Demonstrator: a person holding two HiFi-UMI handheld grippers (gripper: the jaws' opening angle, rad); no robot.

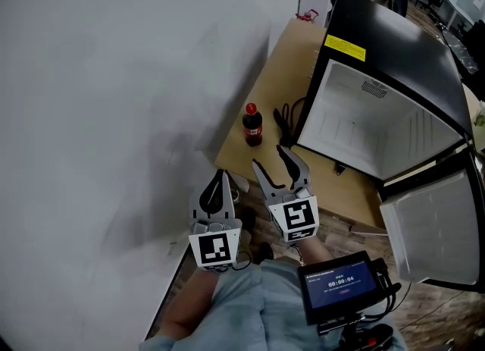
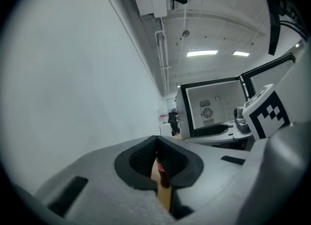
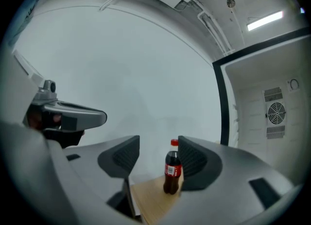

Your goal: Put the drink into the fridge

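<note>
Right gripper [image 1: 270,160] lined up on the drink [image 1: 252,125], fridge [image 1: 364,126] open and waiting.

The drink stands upright on the bench [image 1: 282,69], ahead of the right gripper and apart from it, untouched. The fridge sits further ahead to that gripper's right, its door swung wide, likely so the drink can go straight in. The right gripper's jaws stand partly apart and empty, framing the drink, probably readied to take it. The left gripper [image 1: 220,177], just beside it on its left, has its jaws together on nothing, seemingly idle.
</note>
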